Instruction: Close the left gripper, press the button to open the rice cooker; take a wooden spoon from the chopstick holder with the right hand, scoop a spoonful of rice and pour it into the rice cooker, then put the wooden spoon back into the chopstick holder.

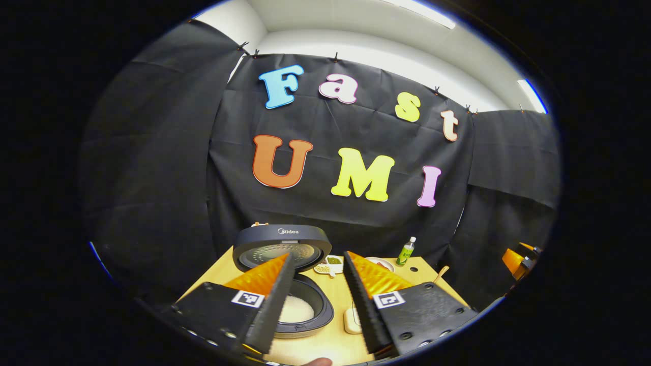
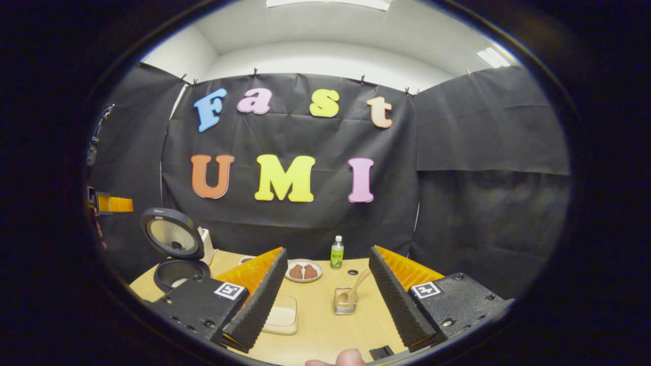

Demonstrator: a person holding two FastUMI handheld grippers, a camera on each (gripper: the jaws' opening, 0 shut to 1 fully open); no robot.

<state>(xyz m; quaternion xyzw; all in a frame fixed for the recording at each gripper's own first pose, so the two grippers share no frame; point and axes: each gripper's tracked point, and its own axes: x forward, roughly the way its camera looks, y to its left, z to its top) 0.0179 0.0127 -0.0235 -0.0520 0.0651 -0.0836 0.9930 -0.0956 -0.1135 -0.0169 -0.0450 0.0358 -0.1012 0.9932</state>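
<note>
The rice cooker [image 1: 285,284] stands at the table's left with its lid [image 1: 282,246] raised, and white rice lies in its pot [image 1: 300,309]. My left gripper [image 1: 318,255] hovers open just in front of it, holding nothing. In the right gripper view the open rice cooker [image 2: 175,254] is at the far left. The wooden spoon [image 2: 354,285] leans in the clear chopstick holder [image 2: 345,301], straight ahead of my open, unladen right gripper [image 2: 328,249]. A shallow rice container [image 2: 282,314] sits beside the holder, partly behind one finger.
A green bottle [image 2: 336,252] and a plate of brown pieces [image 2: 303,271] stand near the table's back edge. A small dish of beans [image 1: 330,264] lies behind the cooker. The other gripper [image 1: 519,259] hangs off the table's right side.
</note>
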